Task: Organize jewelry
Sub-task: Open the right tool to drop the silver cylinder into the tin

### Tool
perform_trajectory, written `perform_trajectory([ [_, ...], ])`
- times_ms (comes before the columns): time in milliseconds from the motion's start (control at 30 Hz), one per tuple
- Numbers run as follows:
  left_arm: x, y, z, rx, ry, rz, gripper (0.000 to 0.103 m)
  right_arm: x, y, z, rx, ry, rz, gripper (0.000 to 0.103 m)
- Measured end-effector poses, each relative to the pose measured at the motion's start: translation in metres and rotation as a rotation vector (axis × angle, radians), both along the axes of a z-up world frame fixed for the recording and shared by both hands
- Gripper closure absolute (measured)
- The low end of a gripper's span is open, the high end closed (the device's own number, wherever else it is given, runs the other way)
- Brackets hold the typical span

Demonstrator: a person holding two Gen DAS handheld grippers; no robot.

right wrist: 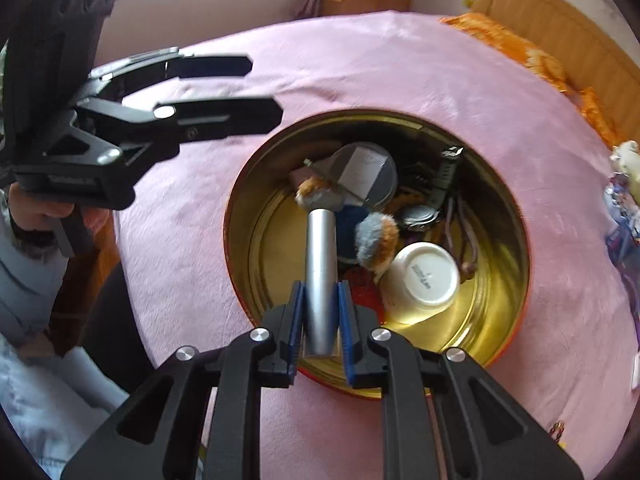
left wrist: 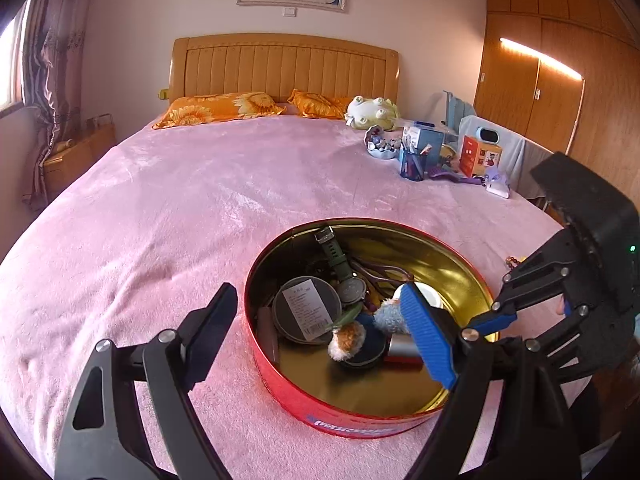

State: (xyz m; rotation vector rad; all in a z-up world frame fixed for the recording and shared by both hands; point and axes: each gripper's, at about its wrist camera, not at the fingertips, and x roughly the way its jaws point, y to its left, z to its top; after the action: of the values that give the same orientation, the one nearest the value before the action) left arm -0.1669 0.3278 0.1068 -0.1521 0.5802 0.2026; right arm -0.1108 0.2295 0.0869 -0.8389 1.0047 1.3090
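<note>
A round red tin with a gold inside sits on the pink bed. It holds a grey round case, a green-strapped watch, fluffy pompoms, a white cup and cords. My right gripper is shut on a silver tube over the tin's near rim; it also shows in the left wrist view. My left gripper is open and empty, straddling the tin's left wall; it shows in the right wrist view left of the tin.
Boxes, a pen cup, a shell dish and a plush toy crowd the bed's far right. Orange pillows lie by the headboard. A beaded piece lies on the bed right of the tin.
</note>
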Motion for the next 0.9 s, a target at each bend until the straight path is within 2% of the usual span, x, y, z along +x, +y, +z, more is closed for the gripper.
perform_trajectory([
  [67, 0.000, 0.000, -0.003, 0.006, -0.003, 0.004, 0.021, 0.005, 0.013, -0.012, -0.079, 0.057, -0.003, 0.084],
  [200, -0.008, 0.002, -0.009, -0.009, -0.020, 0.003, 0.021, 0.004, 0.031, -0.031, -0.184, 0.077, -0.019, 0.084],
  [400, -0.018, 0.013, -0.019, -0.048, -0.027, 0.018, 0.021, -0.008, 0.040, -0.037, -0.200, 0.062, 0.017, 0.084],
  [533, -0.021, 0.020, -0.019, -0.073, -0.045, 0.040, 0.021, -0.004, 0.040, -0.039, -0.207, 0.052, -0.017, 0.084],
  [600, -0.023, 0.021, -0.018, -0.086, -0.052, 0.045, 0.021, 0.000, 0.043, -0.038, -0.204, 0.058, -0.054, 0.077],
  [633, -0.024, 0.020, -0.018, -0.089, -0.055, 0.046, 0.021, 0.004, 0.041, -0.036, -0.195, 0.062, -0.068, 0.065],
  [667, -0.024, 0.020, -0.017, -0.090, -0.055, 0.045, 0.021, 0.006, 0.040, -0.034, -0.185, 0.064, -0.076, 0.060],
  [800, -0.023, 0.014, -0.015, -0.086, -0.052, 0.040, 0.021, 0.013, 0.031, -0.023, -0.147, 0.074, -0.094, 0.053],
  [867, -0.022, 0.010, -0.012, -0.090, -0.056, 0.034, 0.021, 0.018, 0.024, -0.018, -0.120, 0.083, -0.108, 0.043],
  [900, -0.022, 0.008, -0.010, -0.092, -0.058, 0.031, 0.021, 0.021, 0.021, -0.016, -0.109, 0.086, -0.116, 0.041],
])
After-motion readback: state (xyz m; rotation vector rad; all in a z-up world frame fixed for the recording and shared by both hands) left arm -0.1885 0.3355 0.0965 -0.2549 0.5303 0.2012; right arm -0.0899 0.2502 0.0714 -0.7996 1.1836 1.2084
